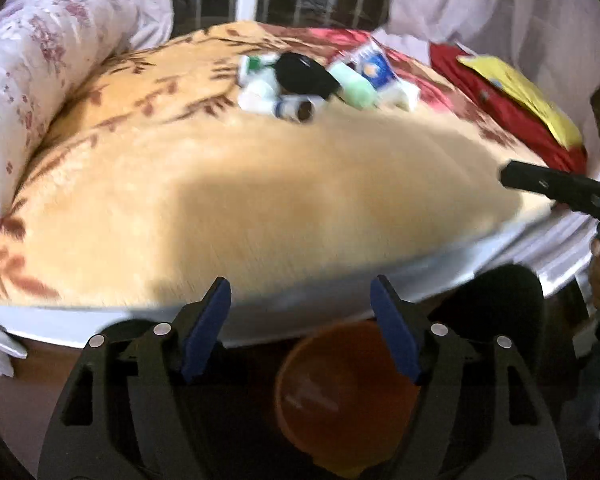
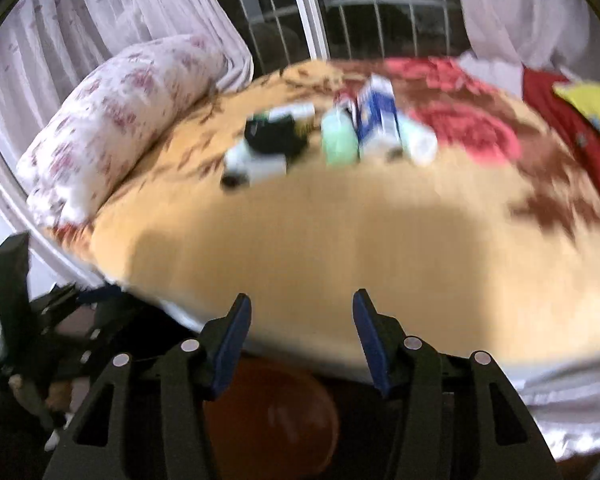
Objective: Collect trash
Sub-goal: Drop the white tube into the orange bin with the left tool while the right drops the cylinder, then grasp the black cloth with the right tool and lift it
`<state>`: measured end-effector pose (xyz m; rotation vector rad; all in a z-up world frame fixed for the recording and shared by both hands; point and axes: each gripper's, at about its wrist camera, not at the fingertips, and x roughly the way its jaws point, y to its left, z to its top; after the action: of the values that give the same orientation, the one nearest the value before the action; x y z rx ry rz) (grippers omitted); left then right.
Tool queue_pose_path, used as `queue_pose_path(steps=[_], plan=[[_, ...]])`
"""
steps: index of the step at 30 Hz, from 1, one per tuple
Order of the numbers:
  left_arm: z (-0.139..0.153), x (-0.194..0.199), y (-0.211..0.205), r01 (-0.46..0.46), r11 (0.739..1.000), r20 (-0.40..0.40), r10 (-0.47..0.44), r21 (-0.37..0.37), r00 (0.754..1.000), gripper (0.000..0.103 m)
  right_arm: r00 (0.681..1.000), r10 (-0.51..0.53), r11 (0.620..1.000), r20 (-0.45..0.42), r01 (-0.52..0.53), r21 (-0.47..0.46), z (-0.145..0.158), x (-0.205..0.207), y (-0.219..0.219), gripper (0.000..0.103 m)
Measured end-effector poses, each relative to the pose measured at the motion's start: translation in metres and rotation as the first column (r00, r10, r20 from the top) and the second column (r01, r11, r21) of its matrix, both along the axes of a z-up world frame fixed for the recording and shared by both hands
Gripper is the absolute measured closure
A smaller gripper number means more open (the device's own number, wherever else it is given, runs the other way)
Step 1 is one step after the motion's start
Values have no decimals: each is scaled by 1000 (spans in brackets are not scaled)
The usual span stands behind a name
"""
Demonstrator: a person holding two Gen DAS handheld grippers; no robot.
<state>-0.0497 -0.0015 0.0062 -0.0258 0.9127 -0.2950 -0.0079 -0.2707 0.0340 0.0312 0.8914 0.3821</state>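
Several blurred, unreadable trash packages (image 1: pixel 320 80)

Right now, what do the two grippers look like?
Both are alike. The left gripper and right gripper each have two black plastic fingers with triangular cut-outs, round silver pins at the joints, and dark blue pads on the inner faces. No cables or sleeves show.

Floral bolster pillow (image 1: pixel 40 80) at bed's left, tan leaf-print blanket (image 1: pixel 220 200), red cloth (image 1: pixel 512 116), barred window (image 2: pixel 340 12)
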Motion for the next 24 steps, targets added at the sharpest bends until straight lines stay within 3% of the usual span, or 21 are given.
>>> queue_pose_path(steps=[5,9,14,19,22,24], plan=[[-4,19,10,-51,996,-23,49,-75,999,32,994,77,996,74,-74,-41,5,70,46,50],[-3,24,12,-65,996,-16,64,-69,998,32,985,142,986,98,-133,-96,1,129,87,41],[-5,35,17,-78,993,-18,77,-84,997,32,981,174,972,81,-158,-171,-15,182,121,38],[-8,41,15,-80,994,-18,79,-74,997,32,983,179,968,45,-167,-189,-35,207,135,37],[-7,45,12,-83,995,-16,82,-63,996,32,985,167,965,33,-157,-209,-43,215,138,49],[-4,48,11,-86,993,-17,85,-78,996,30,988,147,979,38,-140,-148,-38,213,130,52]])
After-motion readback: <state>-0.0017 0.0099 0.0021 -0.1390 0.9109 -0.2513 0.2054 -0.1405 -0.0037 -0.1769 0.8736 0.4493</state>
